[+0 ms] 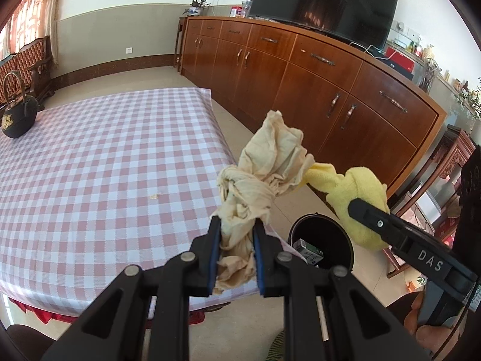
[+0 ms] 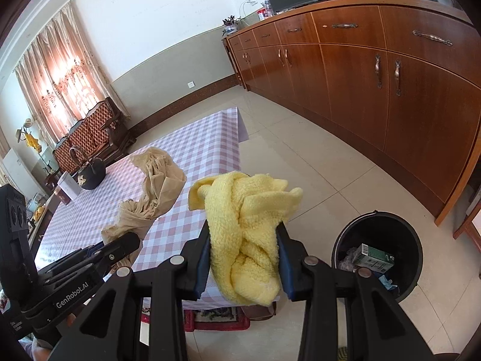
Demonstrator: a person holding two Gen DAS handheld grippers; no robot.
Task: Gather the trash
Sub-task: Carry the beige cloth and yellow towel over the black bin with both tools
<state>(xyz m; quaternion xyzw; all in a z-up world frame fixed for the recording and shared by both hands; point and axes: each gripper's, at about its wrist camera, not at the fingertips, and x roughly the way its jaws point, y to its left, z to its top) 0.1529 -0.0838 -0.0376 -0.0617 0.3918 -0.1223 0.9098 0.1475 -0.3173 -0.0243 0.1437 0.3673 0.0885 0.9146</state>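
Gripping crumpled beige cloth (image 1: 258,177), yellow towel (image 2: 246,228) (knotted)

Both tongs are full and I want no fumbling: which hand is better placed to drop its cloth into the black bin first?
Right, probably. The yellow cloth in the right tongs hangs nearer the black bin; the left tongs hold the beige cloth over the table edge.

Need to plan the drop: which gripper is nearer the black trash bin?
Right. The right gripper, holding the yellow towel, sits beside the black trash bin; the left gripper is farther, by the table edge.
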